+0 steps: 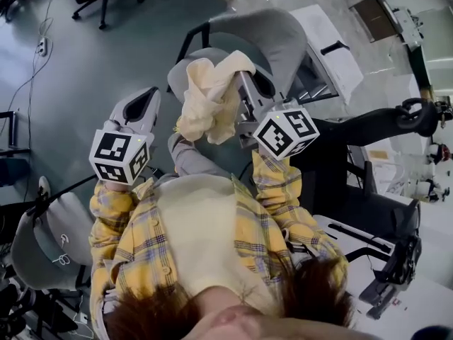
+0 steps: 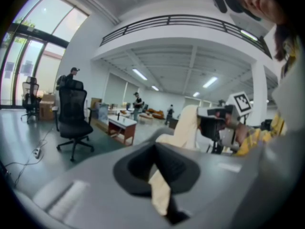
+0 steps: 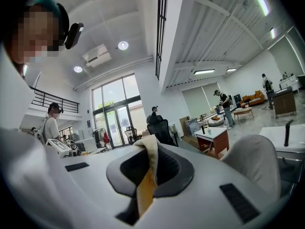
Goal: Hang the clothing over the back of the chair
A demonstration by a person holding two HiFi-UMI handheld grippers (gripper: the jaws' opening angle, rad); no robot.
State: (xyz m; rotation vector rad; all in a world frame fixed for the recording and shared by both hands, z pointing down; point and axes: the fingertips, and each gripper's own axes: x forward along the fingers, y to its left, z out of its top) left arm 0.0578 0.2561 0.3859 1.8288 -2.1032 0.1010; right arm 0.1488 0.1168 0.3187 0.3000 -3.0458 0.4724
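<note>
Both pairs of jaws are closed, and each one bites on a piece of the same cream-coloured soft garment (image 1: 209, 101). On the left gripper (image 2: 159, 178) a narrow strip of the cloth comes out between the closed jaws and hangs towards the camera. On the right gripper (image 3: 149, 151) a folded edge of the cloth stands up between the jaws and then runs down over the dark pads.

From the head view, the garment is a loose bundle in the air between the two grippers, in front of the chest of the person in the yellow checked shirt (image 1: 141, 246). It hangs mostly on the side of the right gripper, and the left gripper is a little apart from the main bundle.

Just behind the bundle stands the grey fabric office chair (image 1: 265, 34). The cloth covers the near part of this chair in the head view, but I cannot tell if it touches it. The garment does not lie over the back of the chair.

Far off in the left gripper view there is a black mesh office chair (image 2: 72, 116) on the grey floor.
</note>
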